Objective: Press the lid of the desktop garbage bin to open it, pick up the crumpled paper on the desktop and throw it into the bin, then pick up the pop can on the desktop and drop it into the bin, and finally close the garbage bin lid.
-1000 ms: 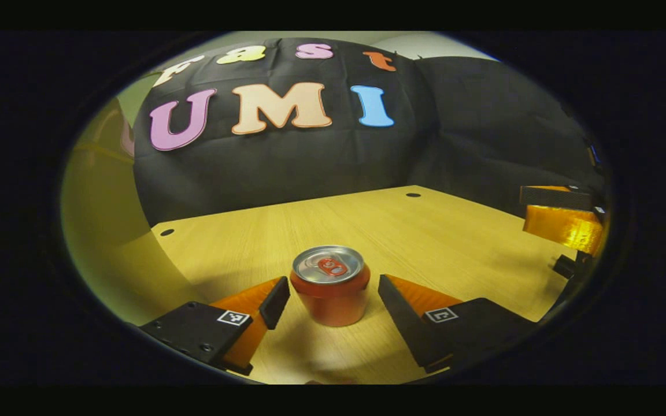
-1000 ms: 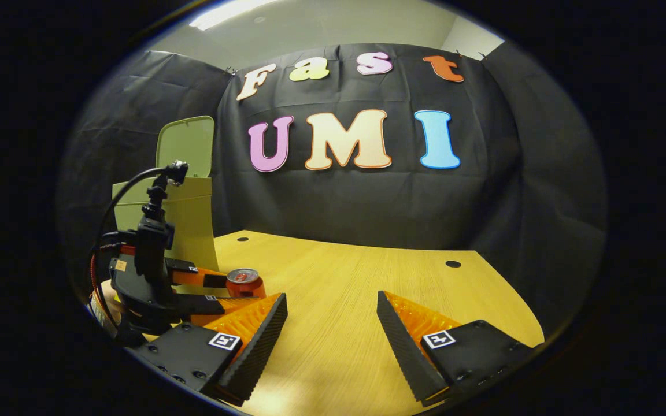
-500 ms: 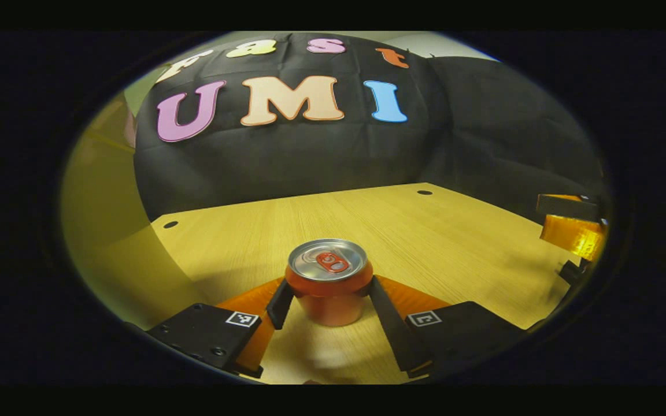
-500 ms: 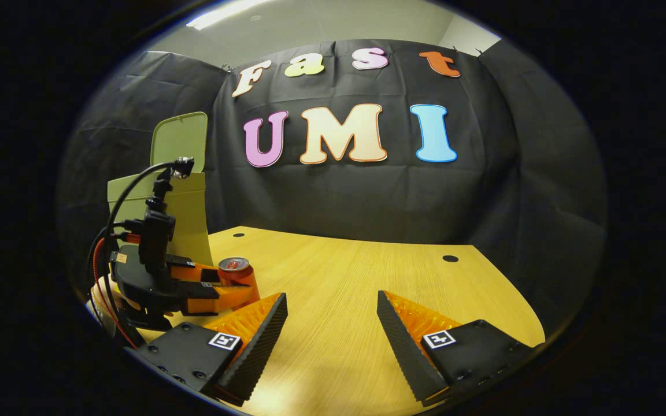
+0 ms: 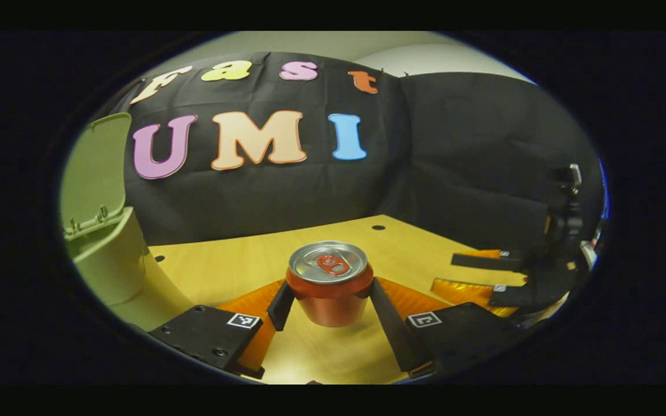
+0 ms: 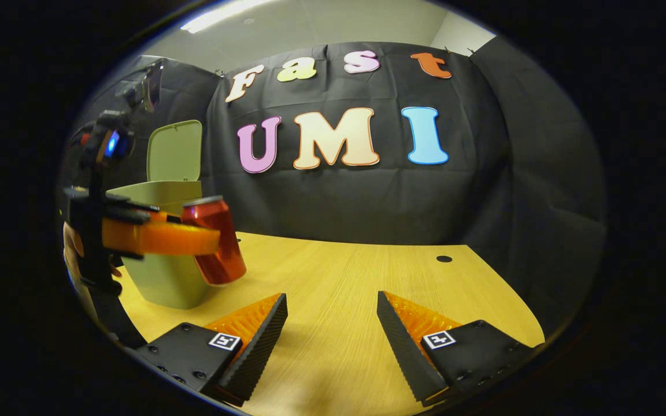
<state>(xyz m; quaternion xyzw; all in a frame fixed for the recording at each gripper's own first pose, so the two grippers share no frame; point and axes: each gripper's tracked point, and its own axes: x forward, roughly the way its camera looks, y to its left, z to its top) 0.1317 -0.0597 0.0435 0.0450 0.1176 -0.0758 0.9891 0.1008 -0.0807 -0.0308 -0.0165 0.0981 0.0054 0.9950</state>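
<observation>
- Gripping the pop can (image 5: 329, 283), the left gripper (image 5: 328, 300) has both fingers pressed against the can's sides, one on each flank, just below the silver top.
- Seen from the right gripper view, the can (image 6: 214, 240) hangs clear above the desktop (image 6: 339, 289), tilted a little, with the left gripper (image 6: 194, 238) clamped around its middle.
- One second ago the can stood on the wood between parted fingers; half a second ago the fingers had closed on it while it was still down. Now it is lifted, so the pick-up looks done.
- The garbage bin (image 5: 110, 263) sits off to the left gripper's left, a short way ahead of the can, its lid (image 5: 95, 170) standing upright and open. In the right gripper view the bin (image 6: 162, 248) is directly behind the raised can.
- Compared with the earlier frame, the bin's rim and lid have swung into the left gripper view, which suggests the hand has risen and turned toward it.
- The right gripper (image 6: 332, 323) hovers low over the desktop with its fingers wide apart, holding nothing; in the left gripper view it appears off to the right (image 5: 486, 277), now more fully in sight.
- I see no crumpled paper on the wood, so that step seems finished; carrying the can over the opening, dropping it and shutting the lid remain.
</observation>
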